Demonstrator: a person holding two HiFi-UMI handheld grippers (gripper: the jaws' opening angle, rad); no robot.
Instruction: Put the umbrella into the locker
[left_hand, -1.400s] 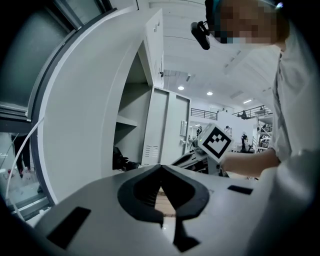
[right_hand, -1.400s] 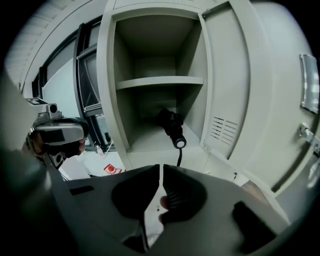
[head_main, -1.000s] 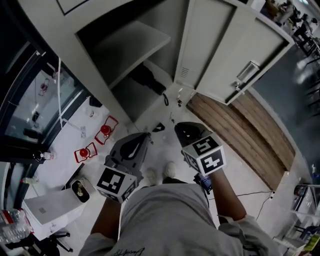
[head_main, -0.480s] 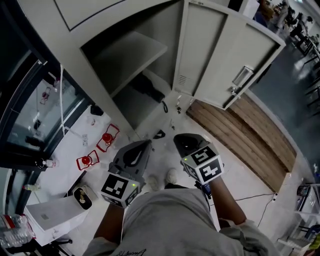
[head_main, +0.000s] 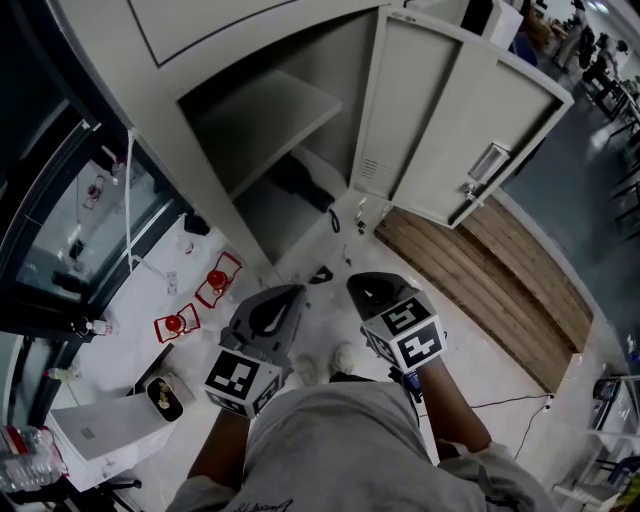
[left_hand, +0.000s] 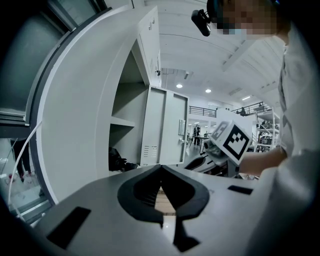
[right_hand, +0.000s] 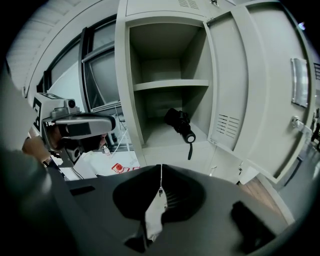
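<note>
Little has changed in the last second. Our right gripper (right_hand: 161, 175) has pinched its last bit shut on nothing. Our left gripper (left_hand: 161, 170) is also clenched and empty. Both hang near us, well apart from the locker (head_main: 140, 100). The folded black umbrella (right_hand: 180, 123) lies in the lower compartment under the shelf (right_hand: 170, 85), its strap dangling over the front edge. We judge the placing done. The door (head_main: 470, 120), at right, is still open.

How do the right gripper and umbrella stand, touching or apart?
Apart. Right gripper view shows the umbrella lying in the locker, well beyond the right gripper.
</note>
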